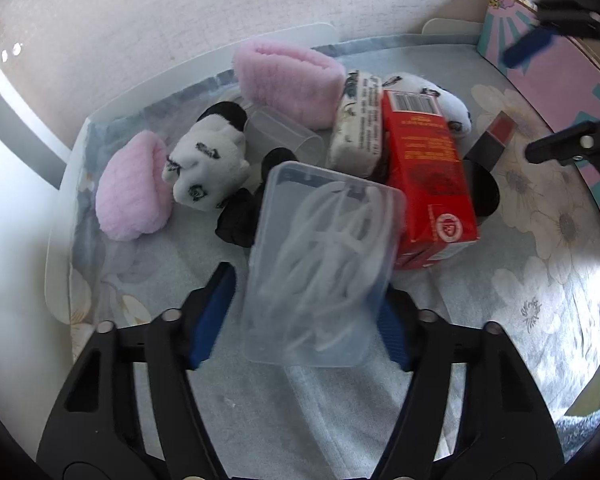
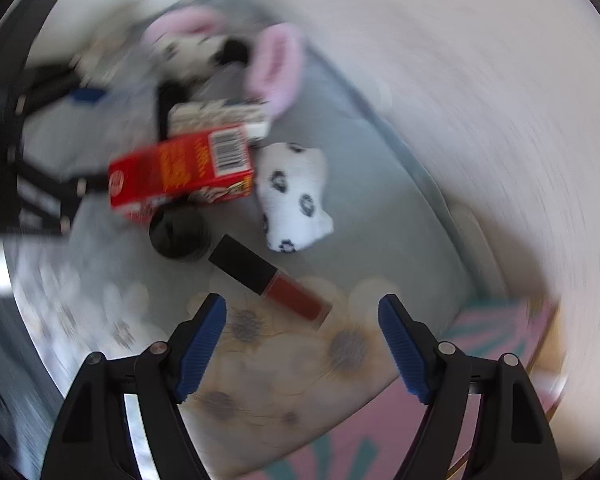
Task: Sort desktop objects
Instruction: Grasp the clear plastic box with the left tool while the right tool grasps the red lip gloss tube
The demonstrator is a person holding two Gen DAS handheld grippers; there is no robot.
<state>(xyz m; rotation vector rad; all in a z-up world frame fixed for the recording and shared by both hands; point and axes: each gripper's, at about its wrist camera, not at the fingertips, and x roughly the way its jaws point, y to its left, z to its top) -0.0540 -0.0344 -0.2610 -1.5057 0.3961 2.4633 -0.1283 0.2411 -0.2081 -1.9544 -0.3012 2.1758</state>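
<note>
A clear plastic box (image 1: pixel 320 264) with coiled white cable inside stands tilted and blurred between the fingers of my left gripper (image 1: pixel 308 280). The right pad touches it, while a narrow gap shows at the left pad. Behind it lie a red carton (image 1: pixel 424 168), a panda plush (image 1: pixel 208 156) and a tissue pack (image 1: pixel 358 128). My right gripper (image 2: pixel 302 300) hangs open and empty just above a dark red lip gloss tube (image 2: pixel 272 280). That view is smeared by motion. A white panda-print cloth (image 2: pixel 296 196) and a black round lid (image 2: pixel 180 232) lie beyond the tube.
Two pink fluffy pieces (image 1: pixel 288 80) (image 1: pixel 134 192), a clear cup (image 1: pixel 280 132) and a black scrunchie (image 1: pixel 236 220) lie on the floral cloth (image 1: pixel 540 300). A pink patterned box (image 1: pixel 540 76) stands at the right. A wall runs along the back.
</note>
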